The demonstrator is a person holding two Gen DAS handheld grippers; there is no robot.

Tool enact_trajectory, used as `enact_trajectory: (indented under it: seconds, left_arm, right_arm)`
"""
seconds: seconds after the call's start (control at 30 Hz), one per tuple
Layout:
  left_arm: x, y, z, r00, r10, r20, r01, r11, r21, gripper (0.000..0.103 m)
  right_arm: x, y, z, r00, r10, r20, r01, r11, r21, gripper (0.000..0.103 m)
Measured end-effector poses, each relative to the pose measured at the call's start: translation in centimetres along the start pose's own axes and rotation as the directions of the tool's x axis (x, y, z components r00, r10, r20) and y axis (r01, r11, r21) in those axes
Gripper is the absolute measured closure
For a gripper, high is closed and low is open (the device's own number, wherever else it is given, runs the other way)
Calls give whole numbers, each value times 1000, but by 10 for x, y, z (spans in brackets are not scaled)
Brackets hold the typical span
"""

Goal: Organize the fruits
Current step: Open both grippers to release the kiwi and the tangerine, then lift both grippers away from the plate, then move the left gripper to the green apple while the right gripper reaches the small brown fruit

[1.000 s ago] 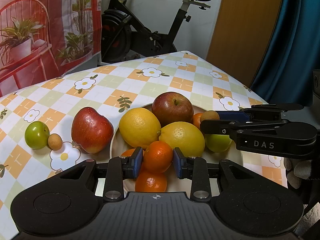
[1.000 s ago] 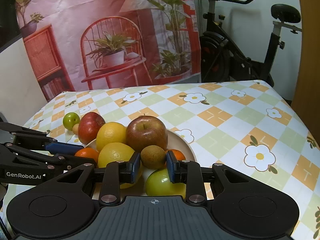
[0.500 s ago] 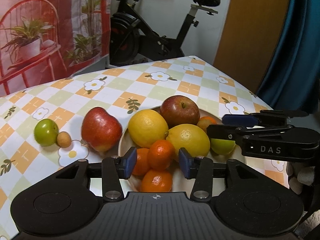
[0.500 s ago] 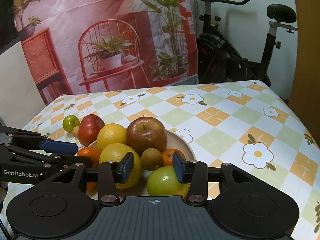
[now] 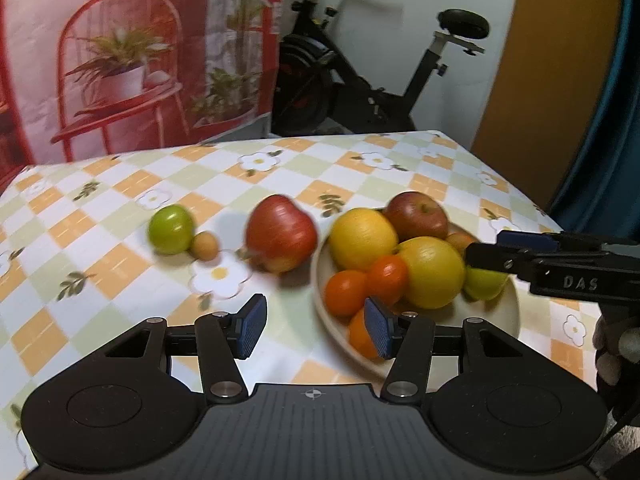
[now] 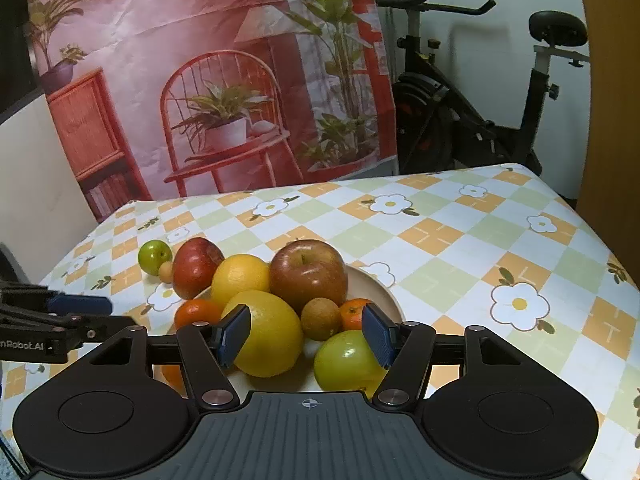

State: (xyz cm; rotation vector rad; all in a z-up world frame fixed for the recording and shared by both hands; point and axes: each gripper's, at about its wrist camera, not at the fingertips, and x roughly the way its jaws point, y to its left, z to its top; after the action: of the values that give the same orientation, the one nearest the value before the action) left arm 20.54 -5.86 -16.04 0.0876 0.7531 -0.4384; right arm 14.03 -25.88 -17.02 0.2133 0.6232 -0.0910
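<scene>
A cream plate point(image 5: 516, 314) holds a red apple point(image 5: 418, 216), two yellow citrus fruits point(image 5: 434, 272), several tangerines point(image 5: 346, 292) and a green apple point(image 6: 348, 360). My left gripper point(image 5: 314, 326) hovers over the tablecloth just left of the plate, its jaws opening with nothing between them. My right gripper point(image 6: 306, 334) stands over the plate's near side, jaws opening. A small brown fruit point(image 6: 320, 318) lies in the plate between its pads, untouched. On the cloth left of the plate lie a second red apple point(image 5: 280, 238), a small green fruit point(image 5: 171, 229) and a little tan fruit point(image 5: 205, 245).
The table wears a checked cloth with flowers point(image 6: 440, 236). Behind it hang a printed backdrop point(image 6: 224, 92) and stands an exercise bike point(image 6: 480, 100). A blue curtain point(image 5: 608, 140) hangs near the table's right edge. Open cloth stretches beyond and to the right of the plate.
The left gripper let go of a tangerine, opened and swung left off the plate. The right gripper let go of the small brown fruit, which stays in the plate, and opened in place.
</scene>
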Motion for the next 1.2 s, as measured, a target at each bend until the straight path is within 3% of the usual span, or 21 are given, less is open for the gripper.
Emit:
enact_trajectory:
  seconds: [0.27,0.53,0.7,0.83,1.0,1.13,1.2]
  left_arm:
    - [-21,40,12,999,31,25,-29,998,-57,46]
    - [-52,74,59,987,73,141,-63,995,-73,46]
    - [-70,90,85,973,98,208,-86,994,-62,47]
    - [-75,99,99,960,141,242,-135,990,-44,47]
    - [-69,115,100,958,167,235,-161,986,-45,47]
    - [-57,130,93,963,174,206,-164,984,-65,47]
    - [-52,139,87,968,165,190,-151,985,-86,47]
  right_arm:
    - [0,12,11,1000,31,2,-31,999,-17,44]
    - [7,29,39,999,48,5,-48,998,-33,34]
    - [13,48,58,997,76,16,-74,994,-82,20]
    - [26,67,72,995,104,-5,-103,987,-125,18]
    - [52,97,83,988,134,-71,-146,965,-217,14]
    - [78,124,89,982,141,-125,-175,931,-320,19]
    - [93,136,90,974,153,-166,-205,909,-364,39]
